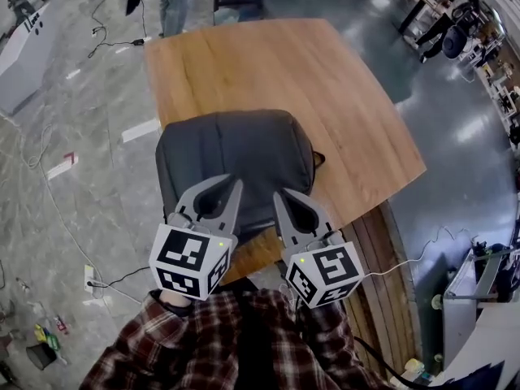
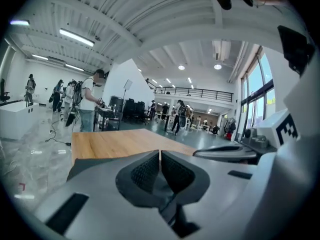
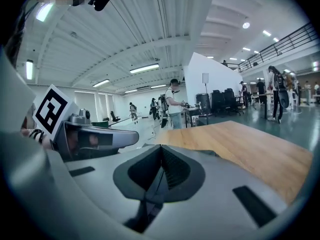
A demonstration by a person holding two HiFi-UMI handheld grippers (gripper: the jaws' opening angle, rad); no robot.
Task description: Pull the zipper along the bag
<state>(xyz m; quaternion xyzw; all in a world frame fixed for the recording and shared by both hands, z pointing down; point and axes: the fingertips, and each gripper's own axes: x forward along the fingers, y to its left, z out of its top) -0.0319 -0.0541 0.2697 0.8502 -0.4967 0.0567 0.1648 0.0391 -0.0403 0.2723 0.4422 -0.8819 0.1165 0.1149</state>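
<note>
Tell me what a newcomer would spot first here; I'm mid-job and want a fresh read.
First, the grey bag lying at the near end of the wooden table. Next, the left tool and right tool, side by side at the bag's near edge, both shut with nothing between them.

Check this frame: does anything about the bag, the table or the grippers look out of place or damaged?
Nothing stands out. The grey bag lies flat at the near left corner of the wooden table, with no visible damage or spill. The left gripper and right gripper are both shut and empty, held by the bag's near edge.
</note>
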